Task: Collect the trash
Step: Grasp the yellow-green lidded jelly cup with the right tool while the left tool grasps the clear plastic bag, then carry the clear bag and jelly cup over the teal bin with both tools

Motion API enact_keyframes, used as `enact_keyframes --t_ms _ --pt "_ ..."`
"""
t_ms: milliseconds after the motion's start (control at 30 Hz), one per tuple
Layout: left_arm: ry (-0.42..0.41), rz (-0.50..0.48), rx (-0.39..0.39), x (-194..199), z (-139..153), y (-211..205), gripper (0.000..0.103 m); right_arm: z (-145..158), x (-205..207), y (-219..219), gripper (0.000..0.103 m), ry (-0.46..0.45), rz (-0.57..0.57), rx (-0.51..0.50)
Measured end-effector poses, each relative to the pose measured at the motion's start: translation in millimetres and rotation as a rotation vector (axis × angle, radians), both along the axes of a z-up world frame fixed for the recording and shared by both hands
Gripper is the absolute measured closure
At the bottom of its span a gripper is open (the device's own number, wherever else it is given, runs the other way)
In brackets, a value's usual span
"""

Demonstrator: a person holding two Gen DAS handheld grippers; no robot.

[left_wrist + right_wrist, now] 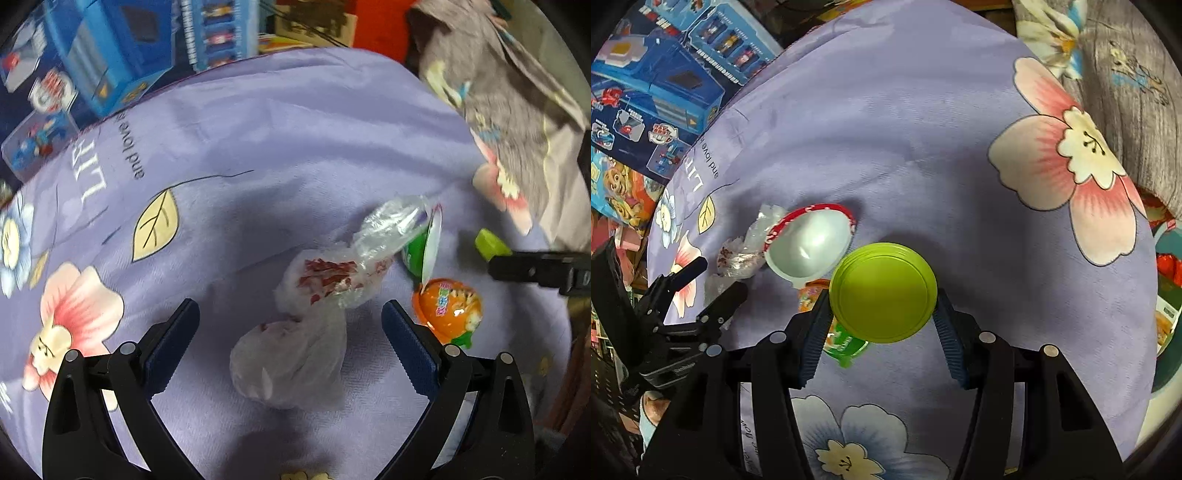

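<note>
Trash lies on a lavender flowered sheet [280, 122]. My left gripper [290, 317] is open, its fingers on either side of a crumpled clear plastic bag with red print [325, 284]. Right of the bag lie a green cup with a peeled foil lid [424, 243] and an orange egg-shaped capsule [448, 304]. My right gripper [882, 299] is shut on a lime green round lid [882, 293], held above the sheet. The foil lid [809, 243], the plastic bag [746, 251] and my left gripper [713, 284] show at its left.
Blue toy boxes [103, 62] stand beyond the sheet's far left edge. A grey printed cloth [517, 92] lies at the far right. The right gripper's finger and lime lid [491, 243] reach in at the right edge of the left wrist view.
</note>
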State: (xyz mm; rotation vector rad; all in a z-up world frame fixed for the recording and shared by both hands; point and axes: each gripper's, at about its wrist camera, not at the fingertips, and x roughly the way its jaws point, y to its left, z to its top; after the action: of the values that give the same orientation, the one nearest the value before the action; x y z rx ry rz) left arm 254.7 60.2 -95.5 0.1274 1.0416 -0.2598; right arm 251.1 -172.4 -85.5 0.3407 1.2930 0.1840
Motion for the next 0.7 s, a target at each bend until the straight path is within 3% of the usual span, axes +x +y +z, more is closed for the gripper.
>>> enact_keyframes --t_ms 133,200,267,333,567,700 --pt "0.016 -0.022 0.01 2.7 -6.9 -5.1 0.004 -4.7 -1.4 -5.8 0.05 0.006 -0.005 0.014" --pt "0.018 -0.031 0.013 4.4 -9.0 -6.8 0.015 -7.2 -2.6 -8.5 0.05 0.009 -0.007 0.024" --pt "0.032 -0.04 0.022 6.5 -12.4 -8.8 0.047 -8.8 -3.5 -9.0 0.05 0.009 -0.008 0.029" --pt "0.007 -0.047 0.043 3.3 -11.0 -11.7 0.072 -9.7 -4.0 -9.7 0.05 0.009 -0.009 0.034" --pt "0.013 0.118 -0.012 -7.9 -4.5 17.6 0.077 -6.3 -10.6 -15.8 0.05 -0.009 -0.002 0.054" --pt "-0.018 0.148 -0.063 -26.2 16.3 25.3 0.077 -1.9 -15.3 -22.4 0.05 -0.02 -0.014 0.069"
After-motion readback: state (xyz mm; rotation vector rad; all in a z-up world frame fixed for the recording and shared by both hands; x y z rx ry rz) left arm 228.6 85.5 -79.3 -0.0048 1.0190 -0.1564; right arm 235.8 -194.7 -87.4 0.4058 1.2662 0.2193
